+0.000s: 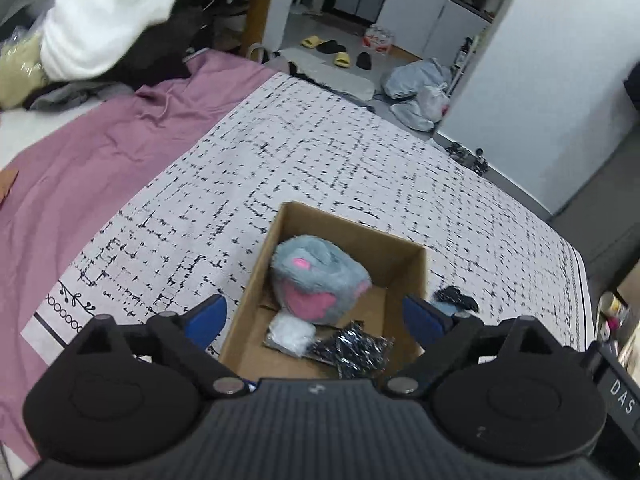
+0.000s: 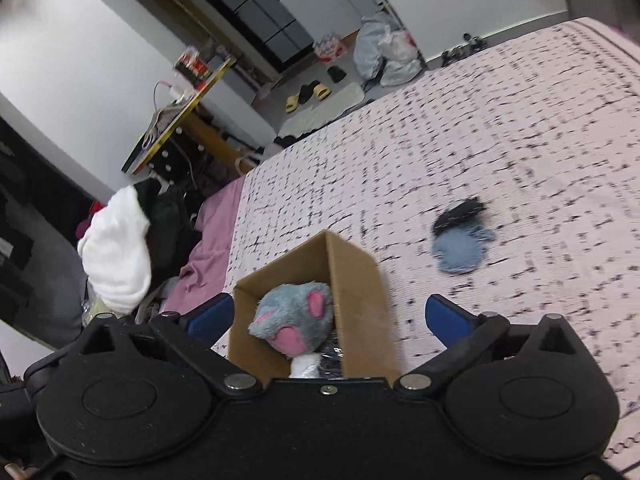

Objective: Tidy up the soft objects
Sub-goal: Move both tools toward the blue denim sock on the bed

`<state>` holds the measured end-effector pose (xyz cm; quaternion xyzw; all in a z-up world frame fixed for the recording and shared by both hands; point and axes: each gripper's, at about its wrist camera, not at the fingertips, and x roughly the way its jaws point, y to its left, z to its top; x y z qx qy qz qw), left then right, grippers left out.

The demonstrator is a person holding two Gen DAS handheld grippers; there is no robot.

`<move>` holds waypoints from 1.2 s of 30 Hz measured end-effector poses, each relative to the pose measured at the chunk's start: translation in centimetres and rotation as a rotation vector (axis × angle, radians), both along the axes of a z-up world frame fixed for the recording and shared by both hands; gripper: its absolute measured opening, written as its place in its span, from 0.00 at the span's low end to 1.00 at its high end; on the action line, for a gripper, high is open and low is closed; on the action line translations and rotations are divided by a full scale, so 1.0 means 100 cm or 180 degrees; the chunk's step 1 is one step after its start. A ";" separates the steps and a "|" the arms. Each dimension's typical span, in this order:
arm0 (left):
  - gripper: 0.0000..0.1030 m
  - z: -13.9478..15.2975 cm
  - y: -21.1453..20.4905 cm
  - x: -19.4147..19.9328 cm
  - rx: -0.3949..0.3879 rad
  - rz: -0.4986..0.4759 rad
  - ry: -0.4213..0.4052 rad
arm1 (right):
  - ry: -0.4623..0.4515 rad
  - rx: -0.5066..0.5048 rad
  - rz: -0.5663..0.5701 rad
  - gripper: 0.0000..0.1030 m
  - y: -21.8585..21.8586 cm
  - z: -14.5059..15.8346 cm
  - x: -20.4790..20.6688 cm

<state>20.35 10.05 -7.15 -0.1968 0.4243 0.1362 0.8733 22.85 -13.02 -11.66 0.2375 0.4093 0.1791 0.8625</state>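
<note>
An open cardboard box (image 1: 404, 258) (image 2: 356, 280) stands on the patterned bedspread. Inside lies a grey plush toy with pink patches (image 1: 318, 280) (image 2: 296, 316), beside a small white bag (image 1: 290, 332) and a black sparkly packet (image 1: 352, 350). My left gripper (image 1: 316, 318) hangs open above the box, blue fingertips spread to either side of it, nothing between them. My right gripper (image 2: 328, 320) is open too, above the box's near end, holding nothing. A blue and black soft piece (image 2: 460, 240) (image 1: 454, 298) lies on the bedspread right of the box.
The checked bedspread (image 1: 320, 152) (image 2: 500, 120) stretches beyond the box, with a pink sheet (image 1: 100, 152) to the left. A pile of clothes with a white garment (image 1: 104, 16) (image 2: 116, 248) sits at the far left. Slippers (image 1: 336, 54) and bags (image 1: 420, 88) lie on the floor past the bed's edge.
</note>
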 end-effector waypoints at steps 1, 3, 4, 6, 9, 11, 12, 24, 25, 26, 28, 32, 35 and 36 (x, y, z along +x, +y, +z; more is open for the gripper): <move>0.91 0.002 -0.004 -0.001 0.0009 -0.0034 -0.0008 | 0.0002 -0.0003 -0.0008 1.00 -0.005 0.000 -0.002; 0.91 0.007 -0.014 -0.004 0.0005 -0.0098 -0.0023 | -0.0001 -0.0017 -0.0020 1.00 -0.015 0.002 -0.006; 0.91 0.009 -0.018 -0.005 0.0006 -0.0115 -0.0026 | -0.0009 -0.0025 -0.0025 1.00 -0.019 0.002 -0.007; 0.91 0.012 -0.027 -0.007 0.0030 -0.0145 -0.0043 | -0.0024 -0.0034 -0.0035 1.00 -0.027 0.004 -0.011; 0.91 0.019 -0.039 -0.011 0.0051 -0.0206 -0.0083 | -0.0058 -0.0043 -0.0023 1.00 -0.039 0.008 -0.017; 0.91 0.023 -0.046 -0.013 0.0063 -0.0242 -0.0103 | -0.0084 -0.0064 -0.0014 1.00 -0.046 0.011 -0.020; 0.91 0.026 -0.050 -0.014 0.0065 -0.0252 -0.0114 | -0.0088 -0.0074 -0.0014 1.00 -0.050 0.012 -0.021; 0.98 0.040 -0.092 -0.017 0.0175 -0.0328 -0.0186 | -0.0224 -0.0164 0.0013 1.00 -0.093 0.024 -0.031; 0.98 0.040 -0.096 -0.017 0.0177 -0.0339 -0.0191 | -0.0231 -0.0171 0.0008 1.00 -0.097 0.024 -0.031; 0.98 0.039 -0.100 -0.016 0.0177 -0.0344 -0.0186 | -0.0236 -0.0176 0.0001 1.00 -0.101 0.024 -0.030; 0.98 0.038 -0.105 -0.014 0.0156 -0.0354 -0.0181 | -0.0240 -0.0179 -0.0013 1.00 -0.109 0.023 -0.028; 0.98 0.034 -0.119 -0.009 0.0141 -0.0415 -0.0184 | -0.0256 -0.0250 -0.0008 1.00 -0.120 0.022 -0.023; 0.98 0.030 -0.126 -0.003 0.0130 -0.0437 -0.0177 | -0.0269 -0.0299 0.0006 1.00 -0.127 0.020 -0.017; 0.98 0.029 -0.128 -0.001 0.0111 -0.0439 -0.0173 | -0.0274 -0.0315 0.0014 1.00 -0.129 0.019 -0.016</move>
